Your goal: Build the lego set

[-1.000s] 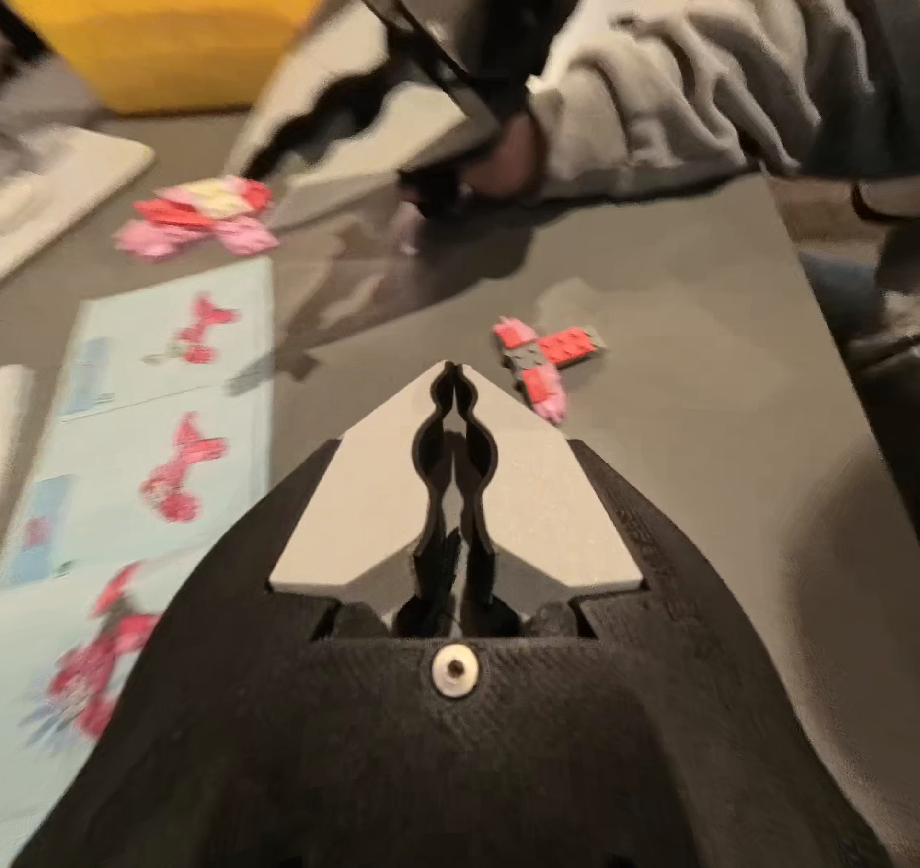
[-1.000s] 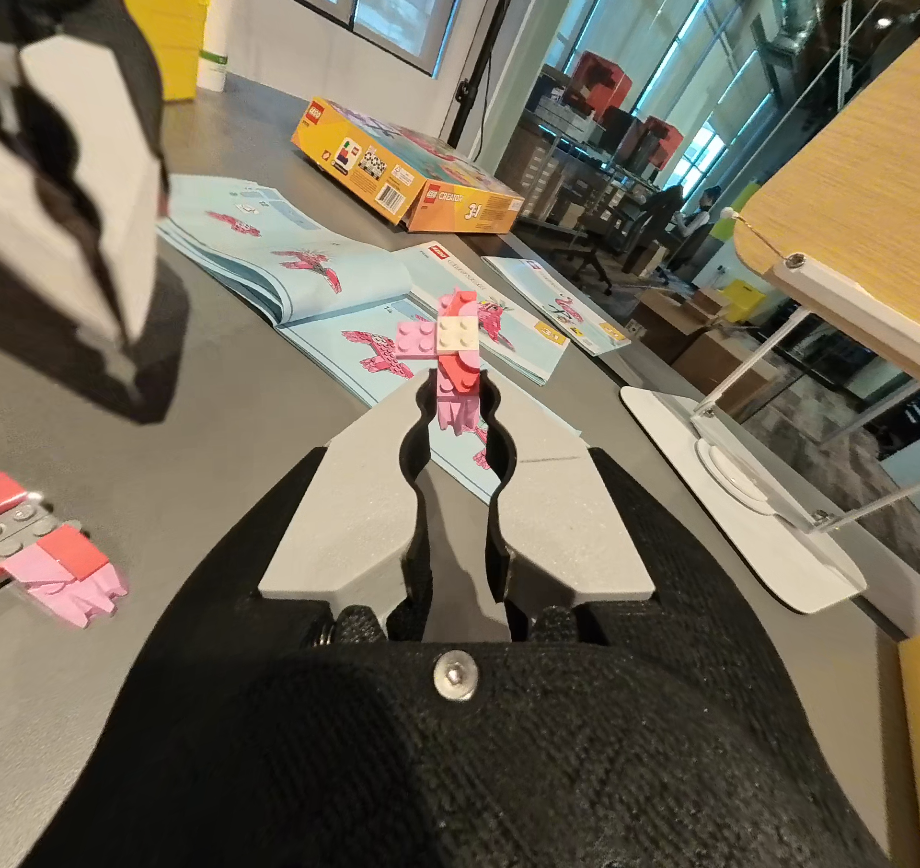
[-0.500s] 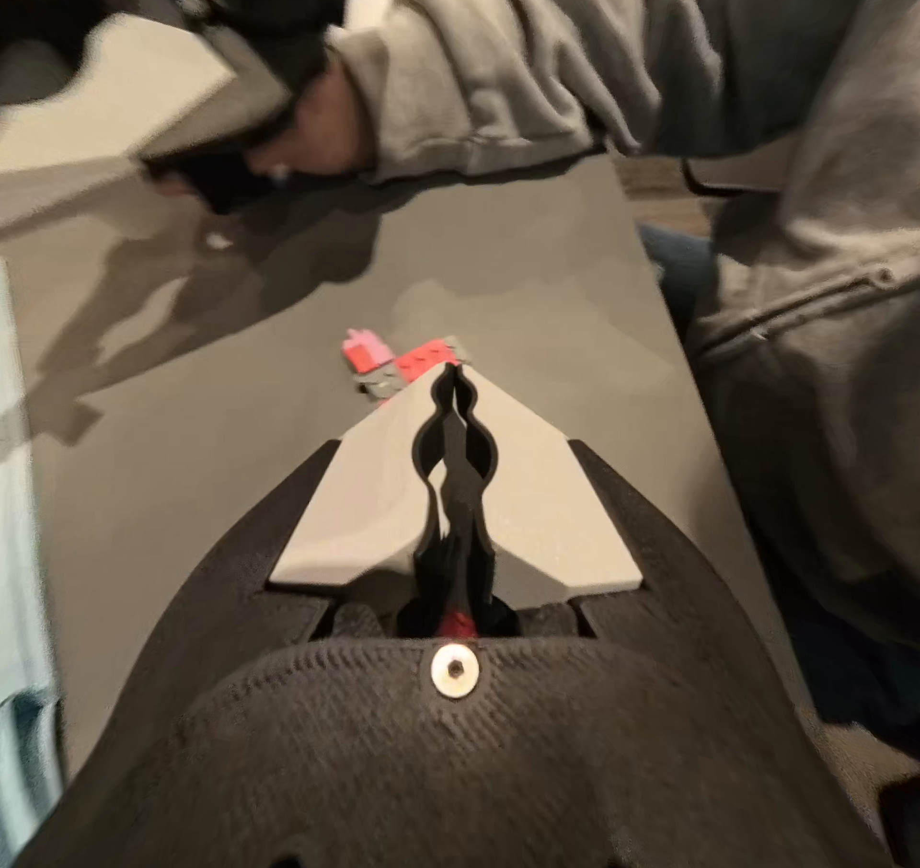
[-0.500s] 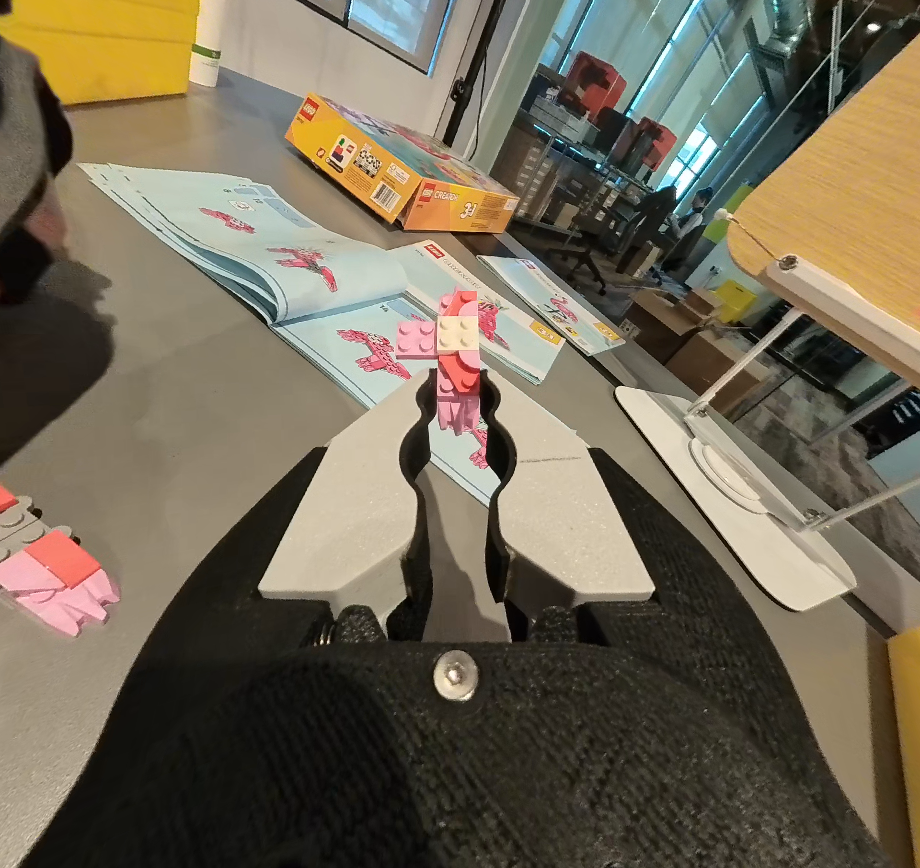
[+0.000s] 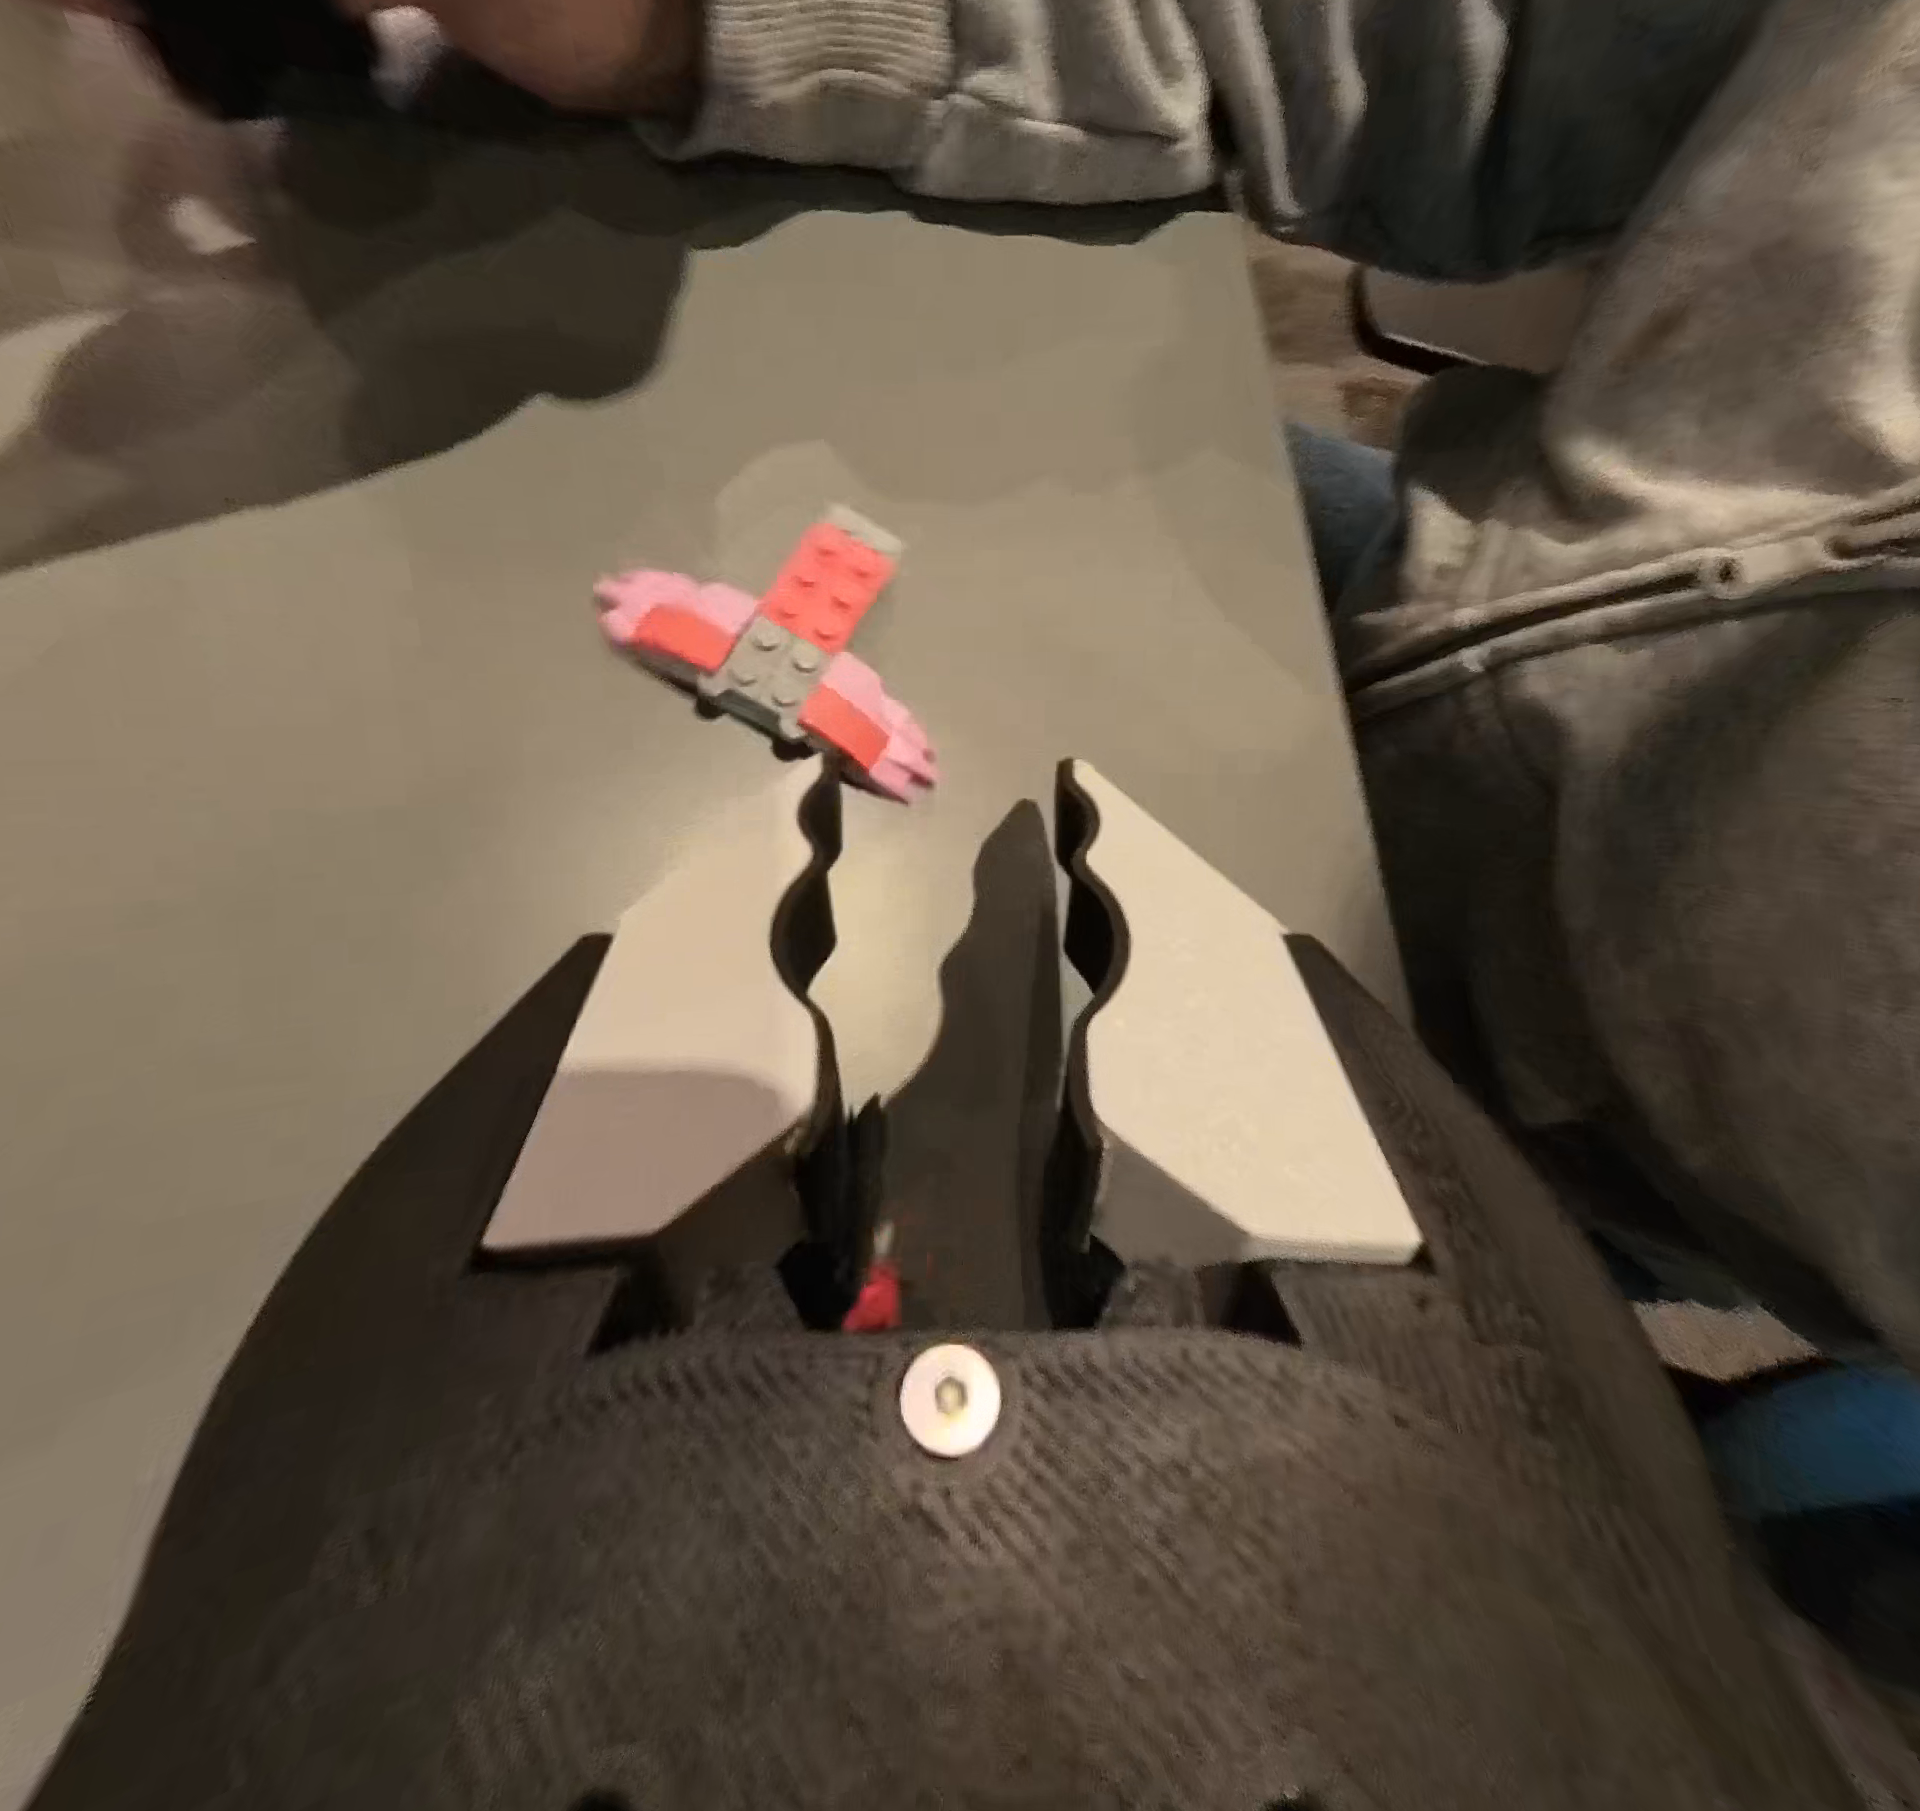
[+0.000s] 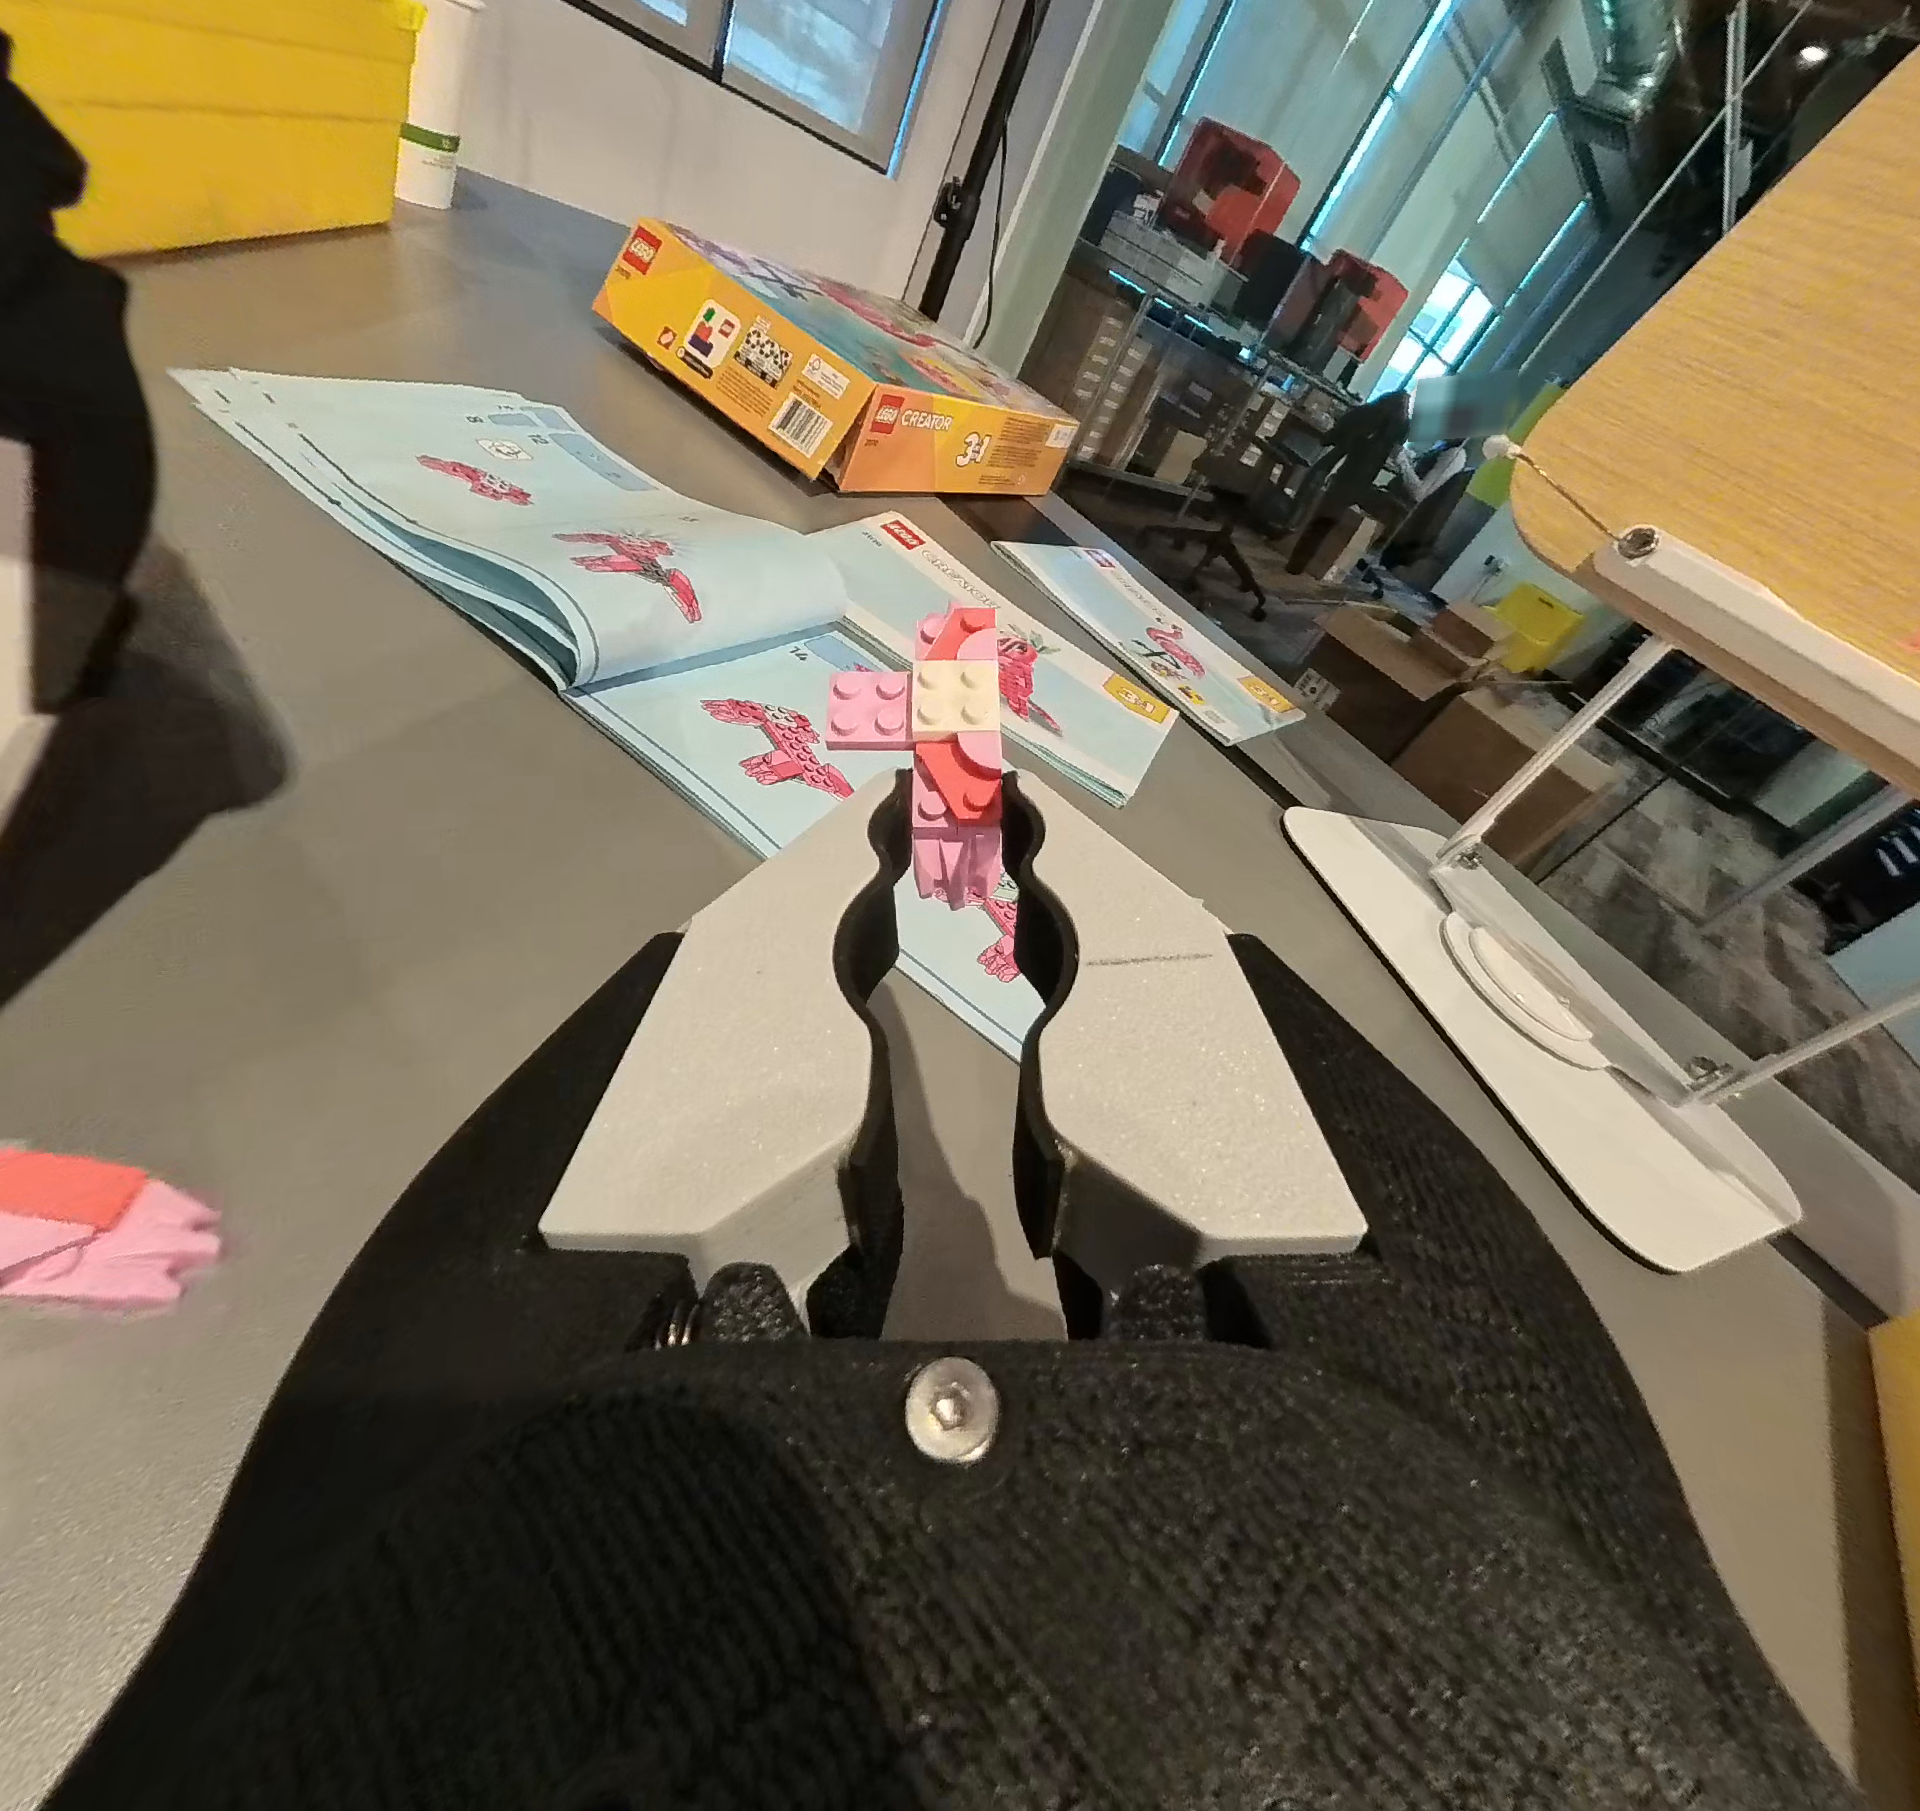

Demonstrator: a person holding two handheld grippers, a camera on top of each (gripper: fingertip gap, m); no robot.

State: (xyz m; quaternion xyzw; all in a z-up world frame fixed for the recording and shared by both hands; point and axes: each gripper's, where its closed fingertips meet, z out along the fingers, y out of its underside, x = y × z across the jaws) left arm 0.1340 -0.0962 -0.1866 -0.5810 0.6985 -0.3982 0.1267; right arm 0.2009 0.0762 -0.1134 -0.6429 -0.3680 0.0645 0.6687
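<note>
The left gripper [image 5: 940,785] has spread its jaws, now just behind the winged lego piece [image 5: 774,665].

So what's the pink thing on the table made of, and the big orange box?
The pink and red brick piece looks like hard, smooth plastic: crisp studs with a slight shine. The orange box looks like printed cardboard: thin folded edges and an open flap. The table looks matte grey; its material is unclear.

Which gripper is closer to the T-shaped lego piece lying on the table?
Left. The left gripper is open just short of the T-shaped piece. The right gripper, off to one side, grips a different pink assembly.
</note>
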